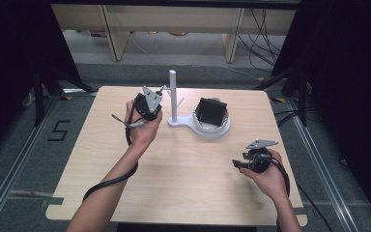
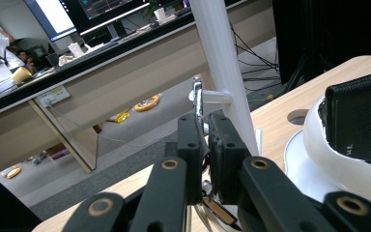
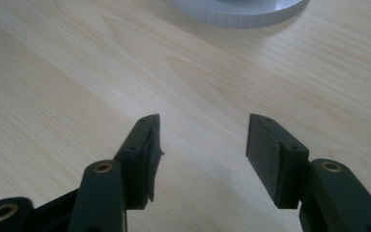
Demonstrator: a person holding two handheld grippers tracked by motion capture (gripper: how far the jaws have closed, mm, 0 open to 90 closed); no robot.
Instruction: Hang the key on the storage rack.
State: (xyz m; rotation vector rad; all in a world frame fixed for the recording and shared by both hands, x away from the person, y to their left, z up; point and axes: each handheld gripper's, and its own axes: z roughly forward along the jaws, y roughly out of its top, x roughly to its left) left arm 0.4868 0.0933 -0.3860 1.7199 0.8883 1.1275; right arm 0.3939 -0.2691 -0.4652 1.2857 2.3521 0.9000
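A white stand with an upright pole and short side pegs rises at the back middle of the table, joined to a white dish. A black box sits tilted in that dish. My left gripper is held up just left of the pole. In the left gripper view its jaws are shut on a thin silvery metal piece, seen edge-on and right next to a white peg. My right gripper rests low at the front right, open, with bare table between its fingers.
The wooden table has bare room in the middle and front. The stand's white base lies ahead of the right gripper. Black curtains flank the table and desk legs stand behind it. A cable trails from the left gripper.
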